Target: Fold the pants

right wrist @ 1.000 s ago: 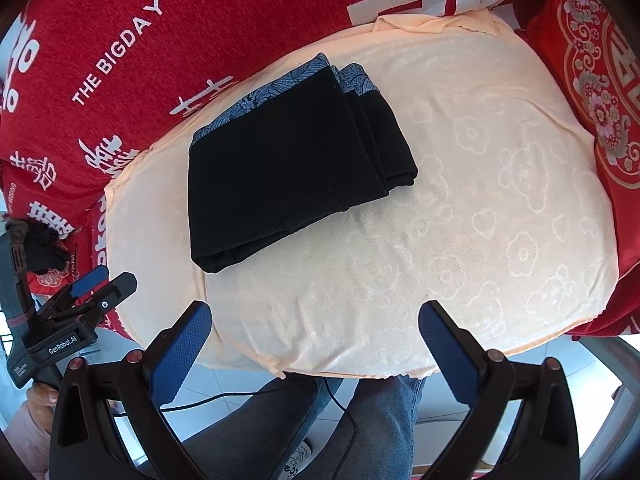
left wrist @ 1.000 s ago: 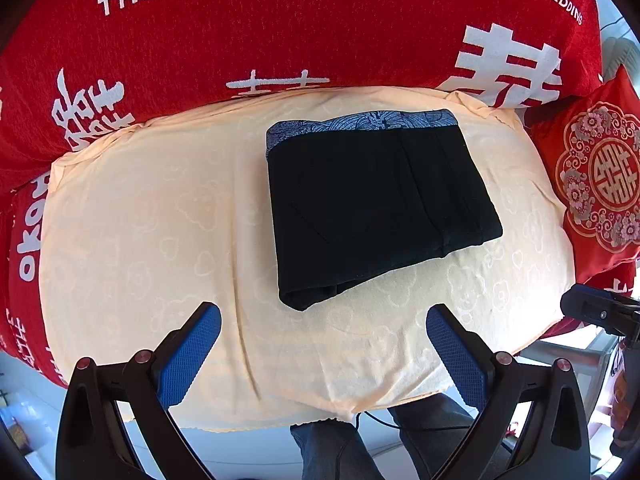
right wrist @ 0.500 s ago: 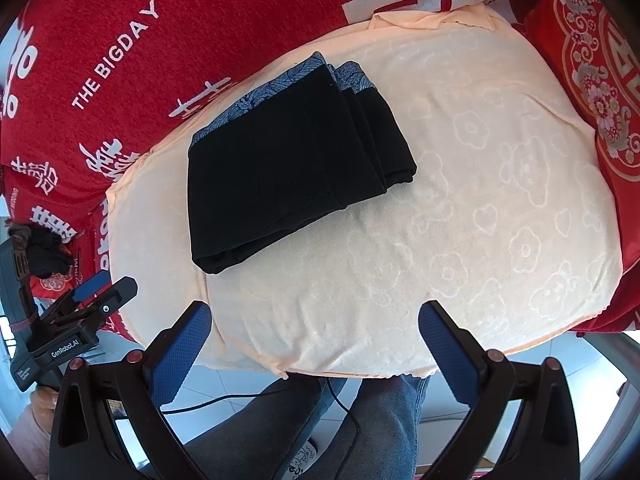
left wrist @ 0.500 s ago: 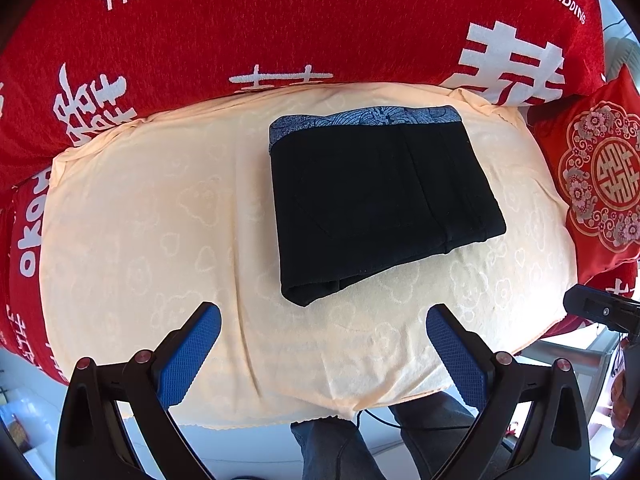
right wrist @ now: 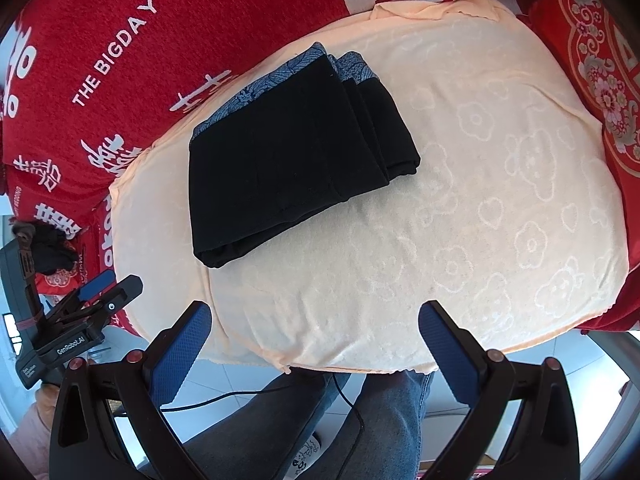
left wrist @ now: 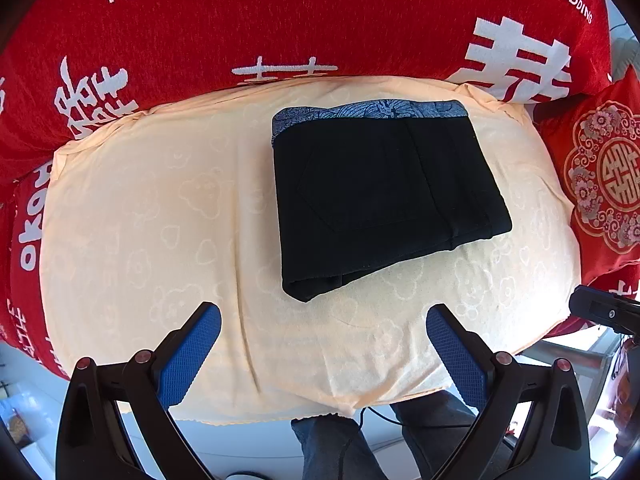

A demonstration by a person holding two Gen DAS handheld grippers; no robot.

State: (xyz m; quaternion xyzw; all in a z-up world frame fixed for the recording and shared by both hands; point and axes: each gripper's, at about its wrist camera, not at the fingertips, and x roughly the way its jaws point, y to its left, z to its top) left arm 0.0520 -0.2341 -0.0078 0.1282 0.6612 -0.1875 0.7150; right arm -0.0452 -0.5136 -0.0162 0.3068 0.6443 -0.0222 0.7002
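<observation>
Black pants (left wrist: 384, 196) lie folded into a compact rectangle on a peach towel (left wrist: 168, 208), with a blue patterned waistband along the far edge. The right wrist view shows the same folded pants (right wrist: 288, 156) left of the towel's (right wrist: 500, 200) middle. My left gripper (left wrist: 322, 346) hovers open above the towel's near edge, short of the pants, holding nothing. My right gripper (right wrist: 314, 344) is also open and holds nothing, at the near edge, with the pants ahead and to the left. The left gripper's body (right wrist: 76, 320) appears at the left in the right wrist view.
A red cover (left wrist: 320, 24) with white lettering lies under and behind the towel. A red embroidered cushion (left wrist: 604, 184) sits at the right. A person's jeans-clad legs (right wrist: 304, 428) and a black cable (right wrist: 348, 392) are below the near edge.
Both views shift only slightly; the pants appear a touch lower in the left wrist view. The pants stay folded and both grippers stay open.
</observation>
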